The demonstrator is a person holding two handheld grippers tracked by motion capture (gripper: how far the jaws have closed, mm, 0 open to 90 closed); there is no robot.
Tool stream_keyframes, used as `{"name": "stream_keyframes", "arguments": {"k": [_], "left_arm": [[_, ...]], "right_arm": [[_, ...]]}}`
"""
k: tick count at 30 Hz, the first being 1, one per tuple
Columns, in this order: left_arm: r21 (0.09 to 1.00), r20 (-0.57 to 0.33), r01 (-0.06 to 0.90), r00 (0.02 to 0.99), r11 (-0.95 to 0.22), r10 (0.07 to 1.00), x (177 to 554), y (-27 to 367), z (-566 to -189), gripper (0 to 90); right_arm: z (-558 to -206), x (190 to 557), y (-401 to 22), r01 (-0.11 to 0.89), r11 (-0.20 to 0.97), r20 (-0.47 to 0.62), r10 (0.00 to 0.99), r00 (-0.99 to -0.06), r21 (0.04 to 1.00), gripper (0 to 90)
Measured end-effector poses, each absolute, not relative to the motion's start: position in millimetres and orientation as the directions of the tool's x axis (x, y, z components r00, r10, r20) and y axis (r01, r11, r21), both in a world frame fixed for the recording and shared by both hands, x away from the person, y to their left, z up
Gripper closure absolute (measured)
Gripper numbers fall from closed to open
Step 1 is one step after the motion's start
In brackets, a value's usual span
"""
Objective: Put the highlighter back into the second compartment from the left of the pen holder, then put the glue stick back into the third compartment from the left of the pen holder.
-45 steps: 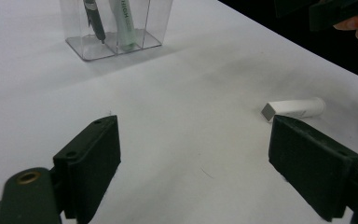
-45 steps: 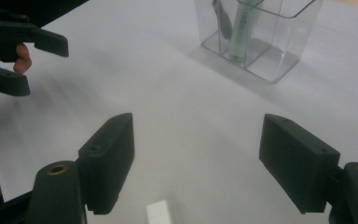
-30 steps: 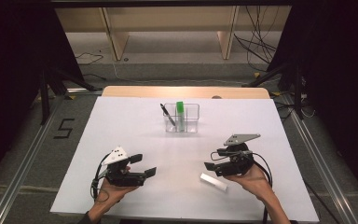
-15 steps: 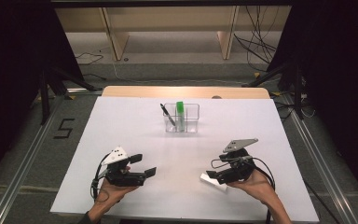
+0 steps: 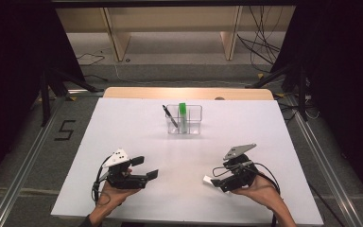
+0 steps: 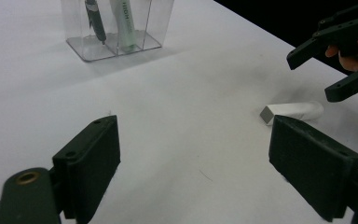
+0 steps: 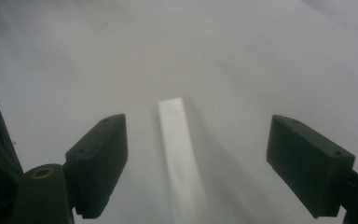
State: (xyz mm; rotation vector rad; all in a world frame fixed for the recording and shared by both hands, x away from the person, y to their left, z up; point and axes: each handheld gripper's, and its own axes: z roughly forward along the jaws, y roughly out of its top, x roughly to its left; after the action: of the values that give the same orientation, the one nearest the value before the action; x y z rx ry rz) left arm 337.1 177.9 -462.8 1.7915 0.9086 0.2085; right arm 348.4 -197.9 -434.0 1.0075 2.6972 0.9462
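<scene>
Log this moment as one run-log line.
right gripper: open, over flat white rectangular stick | left gripper: open, idle | stick: on white table

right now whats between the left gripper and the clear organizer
Nothing: bare white table lies between the left gripper and the clear organizer, as the high view and left gripper view show.

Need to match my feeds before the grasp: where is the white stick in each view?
High view: white stick lower right, by the right hand-held gripper.
Left gripper view: right of centre.
Right gripper view: centre, between open jaws.
Shared landmark: white table.
</scene>
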Motion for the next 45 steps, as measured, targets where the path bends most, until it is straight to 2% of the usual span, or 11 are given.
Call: {"name": "stream_keyframes", "arguments": {"k": [23,33,45], "left_arm": [[0.864,-0.277,0.483,0.692,-0.142,0.666,337,179,-463,16.3],[0.865,-0.271,0.480,0.694,-0.148,0.667,337,178,-464,16.3],[0.864,-0.260,0.475,0.703,-0.165,0.662,335,177,-465,16.4]], "right_arm": [[-443,342,-204,0.556,0.661,0.092,0.599,-0.796,0.504,24.0],[-447,341,-206,0.547,0.685,0.065,0.595,-0.801,0.481,29.3],[-451,335,-206,0.529,0.718,0.044,0.575,-0.817,0.452,41.0]]}}
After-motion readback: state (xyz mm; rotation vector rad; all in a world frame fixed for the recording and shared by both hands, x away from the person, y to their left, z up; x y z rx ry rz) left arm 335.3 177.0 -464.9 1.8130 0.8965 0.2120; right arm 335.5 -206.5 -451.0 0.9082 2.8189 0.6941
